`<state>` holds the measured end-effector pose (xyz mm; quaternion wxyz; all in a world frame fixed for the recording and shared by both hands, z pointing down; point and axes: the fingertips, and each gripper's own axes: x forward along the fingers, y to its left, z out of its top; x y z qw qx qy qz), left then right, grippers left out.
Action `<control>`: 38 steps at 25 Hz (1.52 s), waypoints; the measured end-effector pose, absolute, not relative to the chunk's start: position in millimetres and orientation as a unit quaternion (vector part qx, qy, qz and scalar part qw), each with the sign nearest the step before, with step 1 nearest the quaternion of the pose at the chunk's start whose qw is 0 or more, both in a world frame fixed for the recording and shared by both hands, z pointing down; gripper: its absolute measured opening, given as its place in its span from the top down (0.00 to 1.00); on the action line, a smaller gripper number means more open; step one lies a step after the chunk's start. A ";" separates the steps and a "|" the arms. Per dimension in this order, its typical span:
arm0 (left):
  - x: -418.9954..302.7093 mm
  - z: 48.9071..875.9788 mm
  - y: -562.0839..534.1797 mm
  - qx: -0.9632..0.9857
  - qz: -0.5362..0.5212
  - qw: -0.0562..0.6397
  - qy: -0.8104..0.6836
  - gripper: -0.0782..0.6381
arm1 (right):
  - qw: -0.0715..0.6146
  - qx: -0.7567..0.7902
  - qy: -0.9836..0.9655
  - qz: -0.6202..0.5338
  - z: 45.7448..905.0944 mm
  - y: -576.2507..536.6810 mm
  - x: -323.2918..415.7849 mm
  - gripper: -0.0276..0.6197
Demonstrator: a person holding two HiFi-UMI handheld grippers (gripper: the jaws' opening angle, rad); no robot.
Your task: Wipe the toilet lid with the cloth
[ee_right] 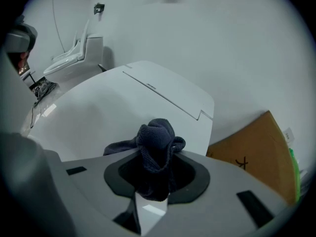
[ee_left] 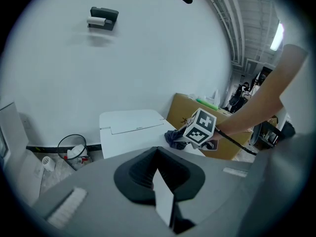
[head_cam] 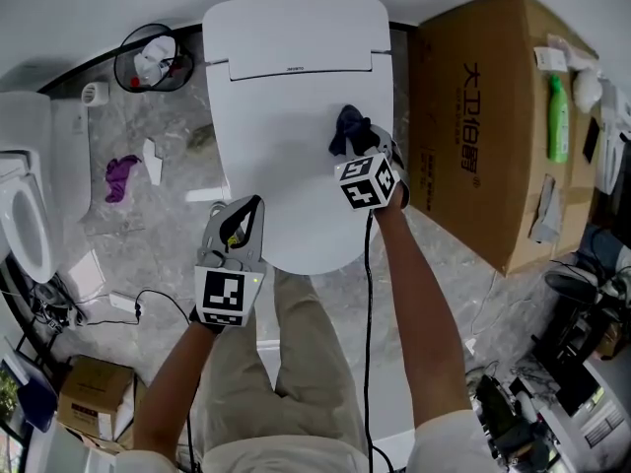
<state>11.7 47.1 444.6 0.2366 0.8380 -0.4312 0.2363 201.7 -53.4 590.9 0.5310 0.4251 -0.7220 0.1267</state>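
The white toilet lid [head_cam: 286, 116] is down and fills the middle of the head view. A dark blue cloth [head_cam: 347, 128] rests bunched on the lid's right side, with my right gripper [head_cam: 357, 146] shut on it. In the right gripper view the cloth [ee_right: 157, 142] bulges up between the jaws, above the lid [ee_right: 113, 112]. My left gripper [head_cam: 251, 205] hangs off the lid's front left edge, jaws together and holding nothing. The left gripper view looks over its jaws toward the lid [ee_left: 133, 127], the cloth [ee_left: 174, 138] and the right gripper's marker cube.
A large cardboard box [head_cam: 483, 116] stands tight against the toilet's right side, a green bottle [head_cam: 558, 116] on top. A wire waste bin [head_cam: 153, 59] sits at back left. A purple rag [head_cam: 121, 175] and scraps lie on the marble floor. Another toilet [head_cam: 25, 215] is at far left.
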 end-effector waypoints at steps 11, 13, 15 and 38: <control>12.6 446.0 50.5 0.839 0.240 0.236 -0.428 0.89 | 0.541 0.463 -0.685 0.153 592.8 -44.9 259.5 0.79; 13.2 445.9 52.0 0.840 0.240 0.235 -0.427 0.89 | 0.538 0.469 -0.683 0.157 592.8 -43.8 265.2 0.79; 13.0 445.0 53.3 0.840 0.239 0.235 -0.427 0.89 | 0.534 0.476 -0.680 0.161 592.5 -43.5 268.4 0.79; -56.9 440.8 69.6 0.824 0.236 0.251 -0.449 0.89 | 0.472 0.548 -0.672 0.157 535.8 -15.6 271.9 0.79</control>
